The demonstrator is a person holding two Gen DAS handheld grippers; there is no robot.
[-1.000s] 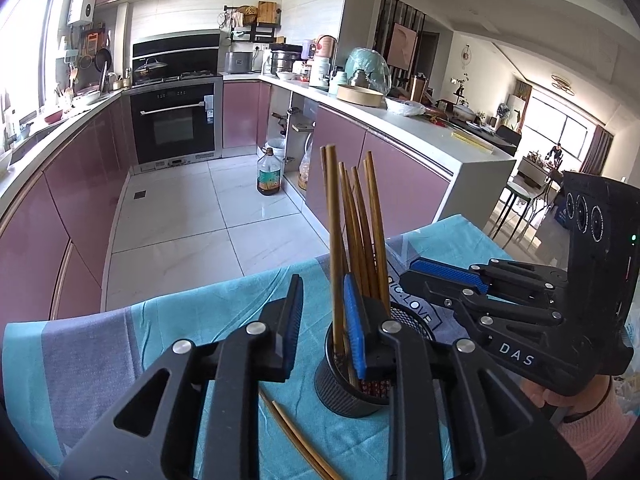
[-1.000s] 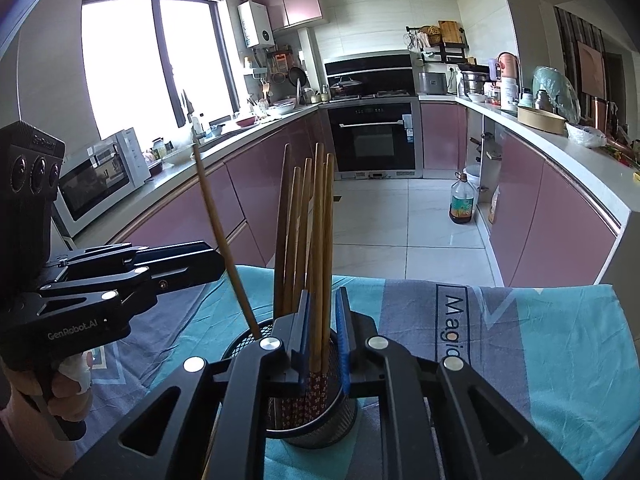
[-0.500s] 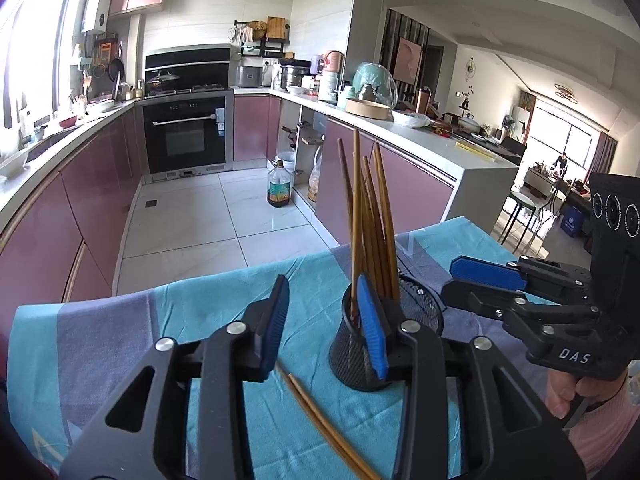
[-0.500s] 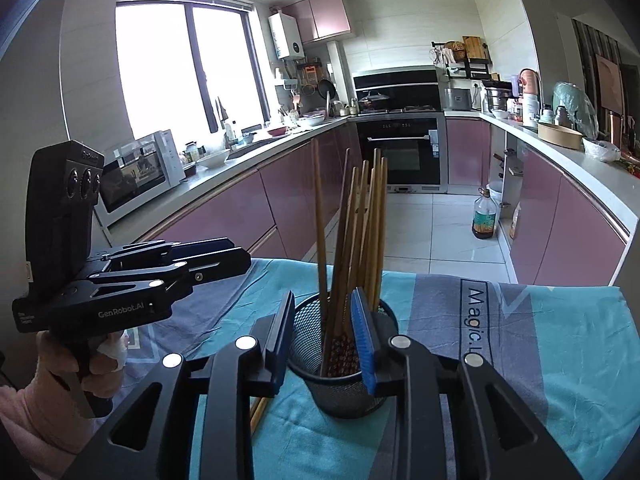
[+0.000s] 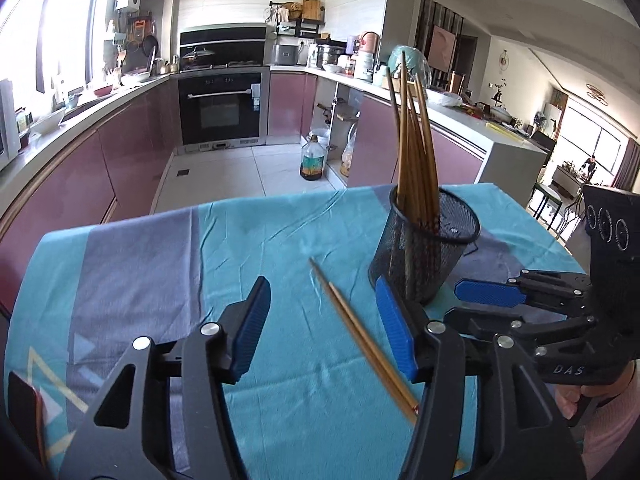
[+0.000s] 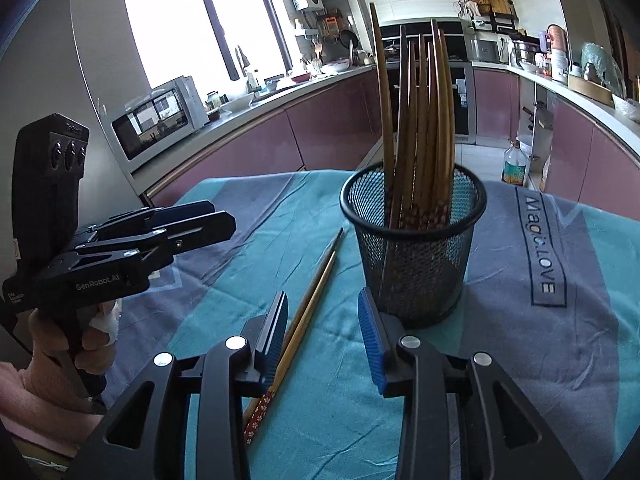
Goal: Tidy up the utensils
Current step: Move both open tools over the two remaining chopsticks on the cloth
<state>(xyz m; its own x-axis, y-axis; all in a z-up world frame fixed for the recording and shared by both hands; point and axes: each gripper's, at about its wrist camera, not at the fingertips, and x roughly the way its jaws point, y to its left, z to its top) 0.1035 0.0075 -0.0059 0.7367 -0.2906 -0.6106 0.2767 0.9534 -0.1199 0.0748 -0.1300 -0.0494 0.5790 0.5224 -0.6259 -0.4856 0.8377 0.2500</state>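
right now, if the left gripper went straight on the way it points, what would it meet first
Probably the two loose wooden chopsticks lying on the teal tablecloth. The open left gripper points down at them; the black mesh holder sits off to the right.

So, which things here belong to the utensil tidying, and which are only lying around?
For the job:
- mesh holder
- chopsticks standing in it
- two loose chopsticks on the cloth

Only lying around:
- oil bottle on the floor
- microwave
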